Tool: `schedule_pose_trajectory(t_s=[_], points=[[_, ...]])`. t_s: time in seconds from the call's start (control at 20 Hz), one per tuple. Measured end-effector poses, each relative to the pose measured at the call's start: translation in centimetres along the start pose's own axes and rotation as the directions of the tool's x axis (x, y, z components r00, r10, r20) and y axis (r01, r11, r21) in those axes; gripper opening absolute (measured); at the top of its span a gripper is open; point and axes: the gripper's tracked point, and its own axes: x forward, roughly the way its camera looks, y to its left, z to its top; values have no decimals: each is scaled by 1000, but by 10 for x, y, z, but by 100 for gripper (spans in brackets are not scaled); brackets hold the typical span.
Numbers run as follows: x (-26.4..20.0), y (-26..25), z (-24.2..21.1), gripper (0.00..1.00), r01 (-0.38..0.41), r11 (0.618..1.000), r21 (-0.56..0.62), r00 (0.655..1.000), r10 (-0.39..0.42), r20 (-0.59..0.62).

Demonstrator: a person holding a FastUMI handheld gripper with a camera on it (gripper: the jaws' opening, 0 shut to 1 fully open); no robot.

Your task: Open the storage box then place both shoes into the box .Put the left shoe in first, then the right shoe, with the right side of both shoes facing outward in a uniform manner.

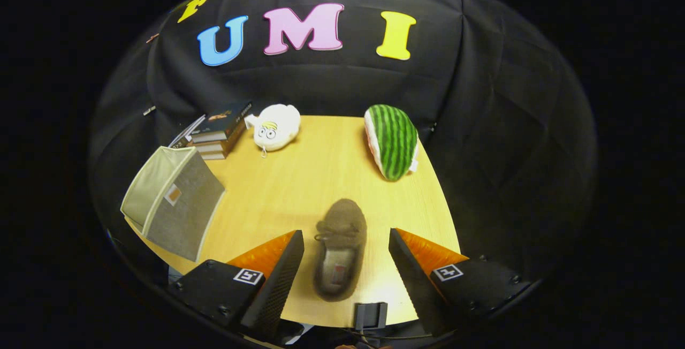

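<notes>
Between the fingers of the gripper (pixel 347 242), spread wide w/ nothing held, lies a brown shoe (pixel 341 250) near the tabletop (pixel 299 188) near edge, toe pointing away, probably so the fingers can close on its sides. The storage box (pixel 174 204), grey fabric, sits at the left edge, tipped so its mouth faces left, away from the shoe. Along the far edge: books (pixel 219 129) at the left corner, white plush (pixel 276 127) beside them, watermelon plush (pixel 393 140) twd the right corner, all well apart from the shoe, so prob. just clutter.
</notes>
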Motion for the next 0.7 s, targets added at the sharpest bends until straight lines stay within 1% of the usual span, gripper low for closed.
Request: schedule_pose_trajectory(t_s=[0.15, 0.35, 0.45, 0.55, 0.65, 0.7], points=[[30, -12, -40, 98, 3, 999, -35, 995, -7, -102], [66, -12, -72, 98, -19, 1000, -3, 982, 19, -186], [84, -18, -88, 97, -10, 1000, -15, 973, 7, -232], [100, -20, -92, 94, 0, 1000, 18, 969, 4, -248], [110, -18, -91, 93, -6, 998, 59, 966, 21, -259], [116, -15, -88, 90, -13, 997, 75, 965, 32, -260]])
